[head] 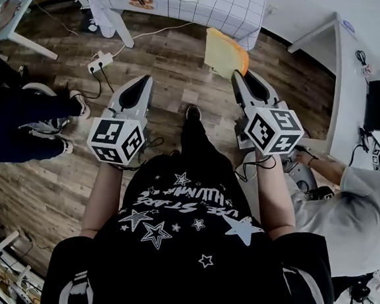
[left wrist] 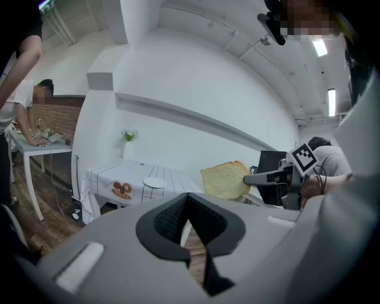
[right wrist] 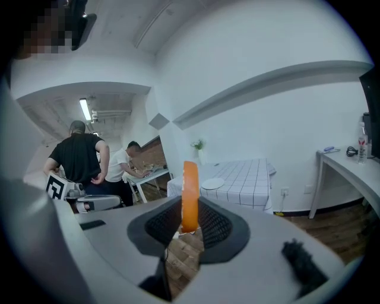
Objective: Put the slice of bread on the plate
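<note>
Wood floor point(head: 177, 74) below — right gripper point(right wrist: 190, 221) clamps bread slice point(right wrist: 190, 190), left gripper point(left wrist: 187, 200) jaws together, empty

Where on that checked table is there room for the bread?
The white plate is bare. The checked cloth is also free from the plate to the end away from the pastries. The pastries' end is the crowded one.

The only lettering stood in white print among stars point(head: 156, 233) on the person's black T-shirt point(head: 198, 215), upside down in the head view, where one line seemed to read "USE STARS" and the other words were too warped to read.
</note>
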`<state>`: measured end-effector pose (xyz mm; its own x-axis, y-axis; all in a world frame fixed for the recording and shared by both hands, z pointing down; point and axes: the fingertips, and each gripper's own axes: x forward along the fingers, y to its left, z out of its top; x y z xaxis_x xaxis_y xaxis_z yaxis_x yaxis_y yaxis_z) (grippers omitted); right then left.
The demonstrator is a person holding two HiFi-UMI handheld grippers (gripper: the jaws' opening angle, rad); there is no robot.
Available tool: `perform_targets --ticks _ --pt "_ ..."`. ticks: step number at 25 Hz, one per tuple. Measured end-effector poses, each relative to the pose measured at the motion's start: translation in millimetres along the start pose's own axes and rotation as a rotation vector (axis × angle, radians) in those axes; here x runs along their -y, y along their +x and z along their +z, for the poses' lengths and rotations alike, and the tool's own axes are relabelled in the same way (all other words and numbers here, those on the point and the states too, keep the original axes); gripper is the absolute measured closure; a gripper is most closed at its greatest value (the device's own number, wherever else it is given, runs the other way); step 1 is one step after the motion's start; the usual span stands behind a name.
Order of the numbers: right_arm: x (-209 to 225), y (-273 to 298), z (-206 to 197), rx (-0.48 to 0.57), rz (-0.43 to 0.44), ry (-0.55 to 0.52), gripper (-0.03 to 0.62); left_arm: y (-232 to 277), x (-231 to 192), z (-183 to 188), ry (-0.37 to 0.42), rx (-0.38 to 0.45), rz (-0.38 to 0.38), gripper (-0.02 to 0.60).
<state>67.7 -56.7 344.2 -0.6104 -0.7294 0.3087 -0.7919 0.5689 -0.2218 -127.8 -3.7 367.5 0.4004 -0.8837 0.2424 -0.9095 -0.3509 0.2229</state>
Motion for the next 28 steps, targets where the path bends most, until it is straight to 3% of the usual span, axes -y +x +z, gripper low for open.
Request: perform_targets --ticks 14,28 --pt "96 58 44 0.032 -0.052 0.055 0.503 130 -5 41 0.046 -0.032 -0.066 0.574" --pt "157 138 74 0.016 -0.003 0.055 0.503 221 -42 77 0.054 -0.017 -0.007 0.574"
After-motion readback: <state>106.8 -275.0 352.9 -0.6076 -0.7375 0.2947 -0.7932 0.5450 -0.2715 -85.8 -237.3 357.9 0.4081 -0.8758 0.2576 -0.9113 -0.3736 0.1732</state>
